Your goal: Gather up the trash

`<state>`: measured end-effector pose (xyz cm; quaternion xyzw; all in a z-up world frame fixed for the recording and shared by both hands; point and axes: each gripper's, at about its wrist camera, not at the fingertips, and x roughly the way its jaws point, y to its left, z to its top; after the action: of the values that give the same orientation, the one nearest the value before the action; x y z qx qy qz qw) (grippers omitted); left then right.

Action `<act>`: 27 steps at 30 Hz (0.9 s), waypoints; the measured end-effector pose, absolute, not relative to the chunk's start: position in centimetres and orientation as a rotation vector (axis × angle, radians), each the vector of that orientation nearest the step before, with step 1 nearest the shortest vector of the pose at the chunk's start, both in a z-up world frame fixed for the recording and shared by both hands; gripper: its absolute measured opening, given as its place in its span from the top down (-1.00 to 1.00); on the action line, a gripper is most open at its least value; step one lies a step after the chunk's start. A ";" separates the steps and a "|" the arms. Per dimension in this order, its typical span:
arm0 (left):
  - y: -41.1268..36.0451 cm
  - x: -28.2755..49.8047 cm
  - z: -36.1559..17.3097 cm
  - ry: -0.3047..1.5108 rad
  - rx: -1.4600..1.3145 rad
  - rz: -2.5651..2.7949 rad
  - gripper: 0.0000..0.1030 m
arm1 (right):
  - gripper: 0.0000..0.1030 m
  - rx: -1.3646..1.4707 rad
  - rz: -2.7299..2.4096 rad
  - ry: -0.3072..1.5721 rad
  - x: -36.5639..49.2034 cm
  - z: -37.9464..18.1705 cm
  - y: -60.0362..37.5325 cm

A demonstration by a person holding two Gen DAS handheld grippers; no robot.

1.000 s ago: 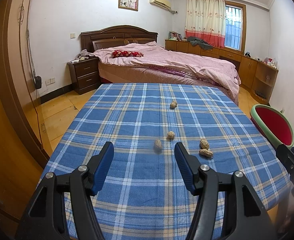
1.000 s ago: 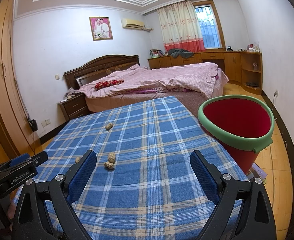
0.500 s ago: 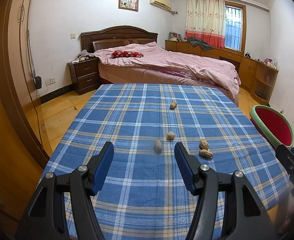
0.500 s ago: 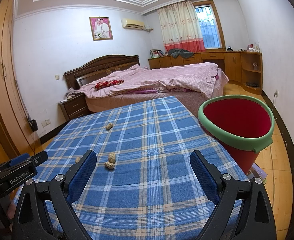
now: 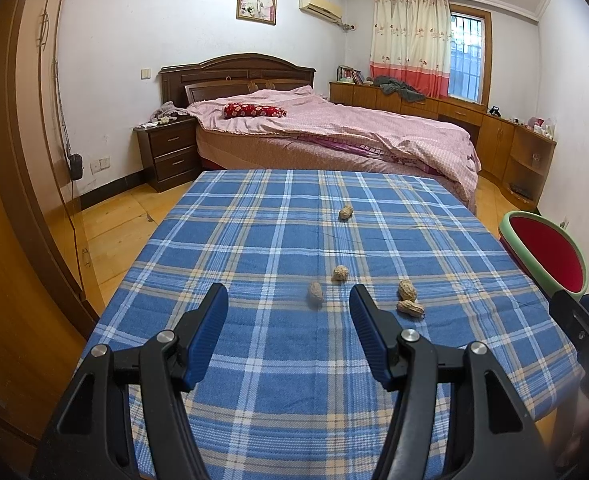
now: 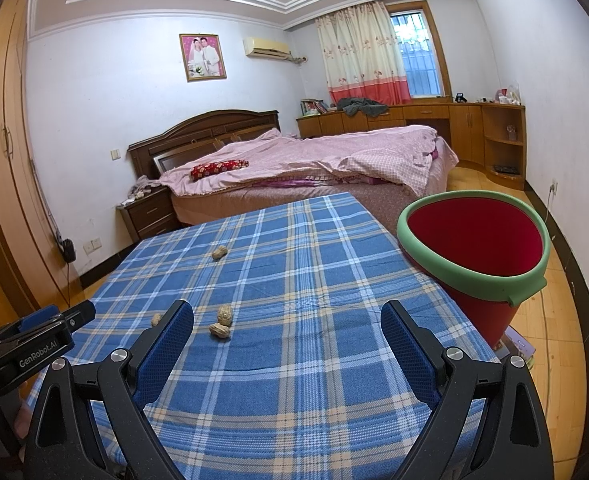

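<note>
**Beside the bench, a red bin waits**

Beside the bench [image 6: 294, 360], the red bin [image 6: 474, 240] shows nothing inside. Five peanuts [image 5: 410, 308] lie left of the bin. Left tongs [image 5: 288, 300] and right tongs [image 6: 286, 316] hang spread, pinching nothing.

Blue plaid table [image 5: 278, 380], five peanuts [image 5: 315, 292] scattered

Straight ahead beyond the table stands a bed [image 5: 334, 136] with a pink quilt; a nightstand [image 5: 166, 156] sits ahead-left, cabinets [image 5: 494, 136] ahead-right.
</note>
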<state>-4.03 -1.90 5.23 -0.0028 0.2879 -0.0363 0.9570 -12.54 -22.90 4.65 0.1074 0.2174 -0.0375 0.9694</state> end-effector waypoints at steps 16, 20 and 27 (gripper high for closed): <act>-2.1 -4.2 5.5 0.574 -0.008 -0.072 -0.22 | -0.85 0.218 -0.077 0.436 -12.6 4.7 -22.8; -2.1 -4.5 5.6 0.568 -0.011 -0.070 -0.22 | -0.85 0.217 -0.078 0.430 -12.7 5.0 -22.7; -2.1 -4.7 5.6 0.564 -0.013 -0.071 -0.22 | -0.85 0.217 -0.079 0.426 -12.6 5.1 -22.7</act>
<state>-4.66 -2.06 5.61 -0.0067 0.2782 -0.0348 0.9599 -12.64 -22.67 5.14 0.1073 0.2109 -0.0393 0.9708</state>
